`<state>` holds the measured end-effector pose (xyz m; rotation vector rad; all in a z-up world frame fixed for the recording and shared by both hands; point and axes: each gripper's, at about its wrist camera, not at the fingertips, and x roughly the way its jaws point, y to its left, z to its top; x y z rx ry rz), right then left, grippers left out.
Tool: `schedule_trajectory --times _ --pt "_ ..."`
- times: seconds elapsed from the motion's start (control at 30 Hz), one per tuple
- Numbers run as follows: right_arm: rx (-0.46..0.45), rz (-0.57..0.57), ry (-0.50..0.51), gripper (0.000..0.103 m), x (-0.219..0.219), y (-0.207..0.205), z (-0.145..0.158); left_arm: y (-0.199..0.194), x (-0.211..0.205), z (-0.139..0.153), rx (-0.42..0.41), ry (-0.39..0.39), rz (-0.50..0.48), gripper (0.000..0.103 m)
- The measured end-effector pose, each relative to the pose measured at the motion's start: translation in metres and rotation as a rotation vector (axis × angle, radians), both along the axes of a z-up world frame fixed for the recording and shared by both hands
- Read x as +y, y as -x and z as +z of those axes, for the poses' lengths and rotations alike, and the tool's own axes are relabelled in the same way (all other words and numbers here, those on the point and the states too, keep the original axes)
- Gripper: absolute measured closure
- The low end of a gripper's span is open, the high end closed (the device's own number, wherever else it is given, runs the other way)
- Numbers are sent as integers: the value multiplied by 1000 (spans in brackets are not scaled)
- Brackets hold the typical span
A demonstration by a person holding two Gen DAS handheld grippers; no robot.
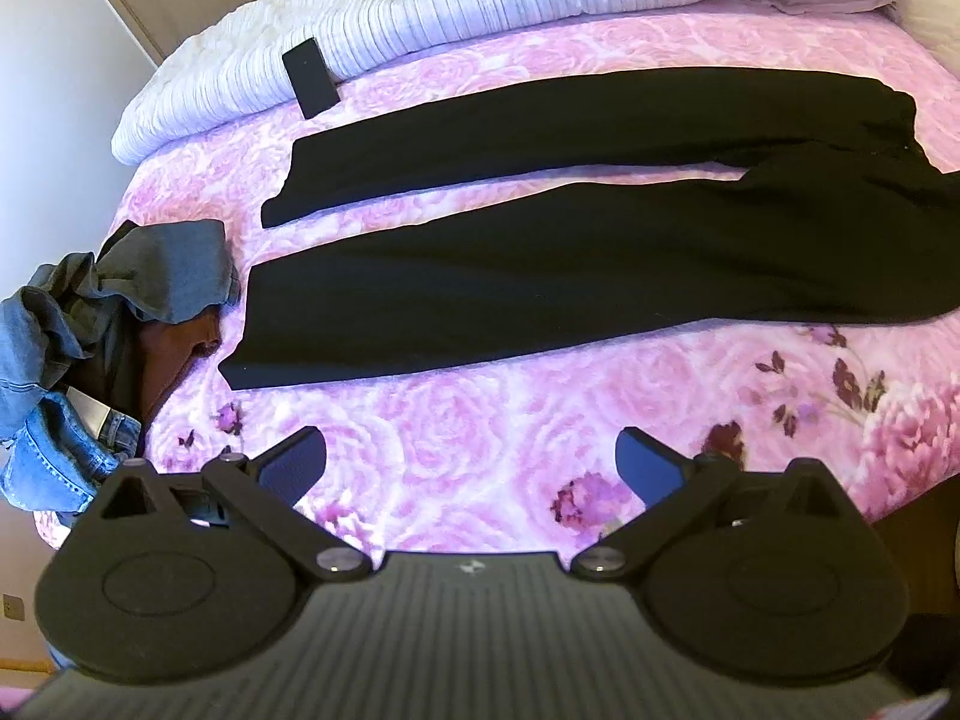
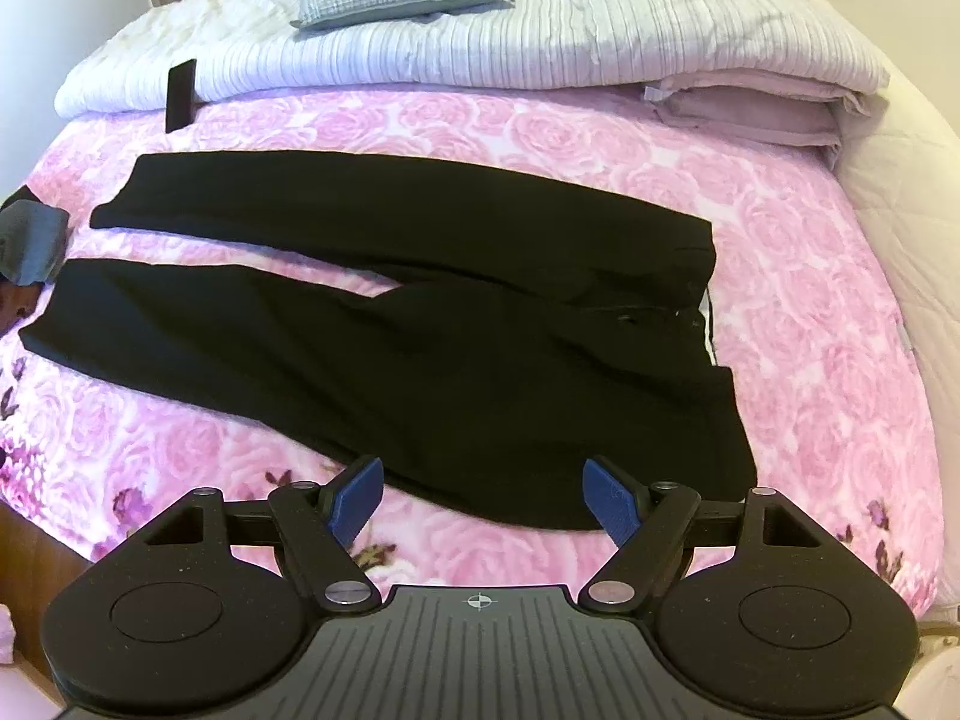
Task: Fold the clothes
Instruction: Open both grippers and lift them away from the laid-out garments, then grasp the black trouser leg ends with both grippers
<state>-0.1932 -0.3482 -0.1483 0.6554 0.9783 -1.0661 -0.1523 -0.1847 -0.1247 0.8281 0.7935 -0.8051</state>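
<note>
Jaws: left gripper (image 1: 471, 461) and right gripper (image 2: 483, 499) both spread wide, holding nothing.
Garment: long black woven trousers (image 2: 420, 324) lie flat, legs parted, on pink rose-print bedspread (image 2: 810, 312).
Handling: probably light, limp, crease-prone.
Grip: waistband corners and leg hems.

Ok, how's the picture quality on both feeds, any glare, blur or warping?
Left wrist view: sharp, strong fisheye bend, the trousers read as flat black. Right wrist view: sharp too, the white quilt slightly washed out, dark corners; the bed cover curves away.
</note>
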Motion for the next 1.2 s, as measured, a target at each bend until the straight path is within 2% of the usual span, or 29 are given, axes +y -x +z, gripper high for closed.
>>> schedule_trajectory --times 0.23,0.43,0.57,0.67,0.83,1.0,1.03,1.13,1.2 --pt "3 8 33 26 14 3 -3 10 13 -2 -16 0 -14 2" --pt "25 22 2 26 16 2 -15 -2 21 -16 -17 -21 -46 2" --pt "52 53 -17 26 14 -6 -30 -20 15 -35 -76 -65 -163 2" --pt "103 96 12 26 12 -16 -47 -42 9 -57 -159 -109 -292 3" --pt "287 197 92 26 4 -38 -95 -87 -2 -107 -283 -186 -505 8" --pt "429 308 103 26 2 -54 -152 -142 -8 -167 -358 -262 -687 16" --pt "446 326 102 26 2 -56 -162 -152 -9 -178 -367 -280 -716 17" --pt "499 361 106 26 2 -60 -191 -178 -12 -205 -394 -342 -803 37" --pt "520 373 104 26 -1 -61 -206 -190 -12 -211 -415 -360 -825 39"
